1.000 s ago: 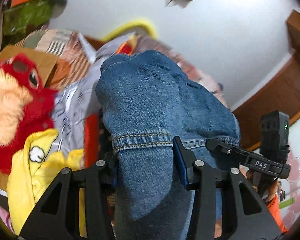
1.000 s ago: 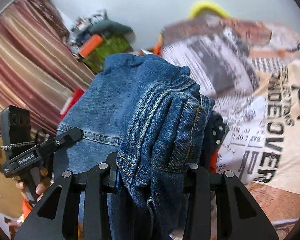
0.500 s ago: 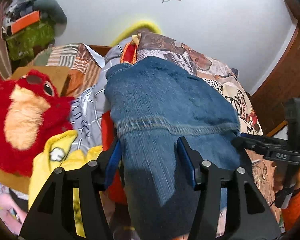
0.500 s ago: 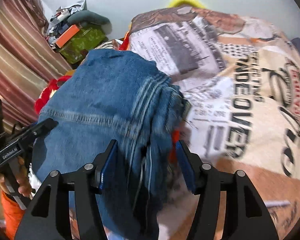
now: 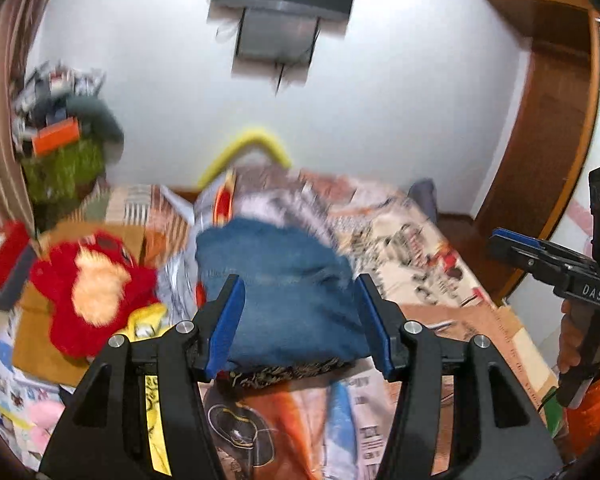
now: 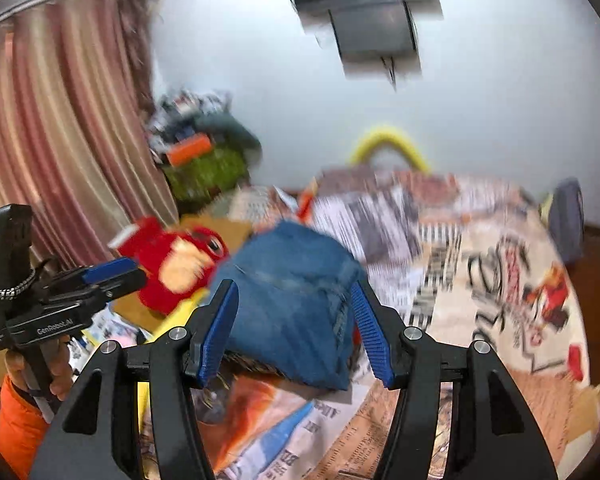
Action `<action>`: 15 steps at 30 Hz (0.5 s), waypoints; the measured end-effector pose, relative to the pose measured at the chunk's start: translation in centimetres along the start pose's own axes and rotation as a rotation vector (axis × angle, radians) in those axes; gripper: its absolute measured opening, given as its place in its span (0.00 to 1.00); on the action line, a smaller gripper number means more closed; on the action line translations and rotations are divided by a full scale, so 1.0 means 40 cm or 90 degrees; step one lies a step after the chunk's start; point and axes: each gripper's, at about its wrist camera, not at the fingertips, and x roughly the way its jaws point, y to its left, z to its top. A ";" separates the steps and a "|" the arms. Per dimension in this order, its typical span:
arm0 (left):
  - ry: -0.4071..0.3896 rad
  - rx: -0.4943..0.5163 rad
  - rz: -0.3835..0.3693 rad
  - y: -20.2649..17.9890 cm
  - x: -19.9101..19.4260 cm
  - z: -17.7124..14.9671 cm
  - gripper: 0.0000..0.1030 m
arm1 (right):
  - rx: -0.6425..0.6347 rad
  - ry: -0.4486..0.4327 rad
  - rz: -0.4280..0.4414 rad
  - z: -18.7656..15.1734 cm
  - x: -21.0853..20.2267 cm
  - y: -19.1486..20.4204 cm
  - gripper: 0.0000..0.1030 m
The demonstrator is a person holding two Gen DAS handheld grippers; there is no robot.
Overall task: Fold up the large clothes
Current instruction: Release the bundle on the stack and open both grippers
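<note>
A folded blue denim garment (image 5: 284,296) lies on the bed on top of other folded clothes, also seen in the right wrist view (image 6: 292,316). My left gripper (image 5: 300,320) is open and empty, pulled back from the denim, its blue pads on either side of it in the view. My right gripper (image 6: 296,328) is open and empty too, held back from the denim. Each gripper shows in the other's view: the right one (image 5: 540,256) at the far right, the left one (image 6: 92,280) at the far left.
The bed has a printed newspaper-pattern cover (image 6: 480,264). A red plush toy (image 5: 88,292) and a yellow garment (image 5: 148,320) lie left of the denim. A cluttered pile (image 5: 60,148) stands by the striped curtain (image 6: 60,140). A dark box is mounted on the wall (image 5: 280,12).
Both grippers held the denim a second ago, opened and let it go onto the pile, then drew back and tilted up. The denim now lies free.
</note>
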 end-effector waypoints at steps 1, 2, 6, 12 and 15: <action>-0.020 0.009 0.001 -0.020 -0.037 0.005 0.54 | -0.008 -0.020 0.000 0.001 -0.029 0.016 0.53; -0.044 0.017 0.006 -0.040 -0.075 0.009 0.54 | -0.015 -0.038 0.001 0.000 -0.052 0.031 0.53; -0.131 0.056 0.043 -0.118 -0.215 -0.015 0.54 | -0.054 -0.122 -0.005 -0.018 -0.171 0.097 0.53; -0.212 0.064 0.085 -0.195 -0.315 -0.133 0.54 | -0.057 -0.196 -0.022 -0.117 -0.265 0.147 0.53; -0.233 0.067 0.084 -0.220 -0.348 -0.174 0.54 | -0.059 -0.202 -0.038 -0.152 -0.275 0.163 0.56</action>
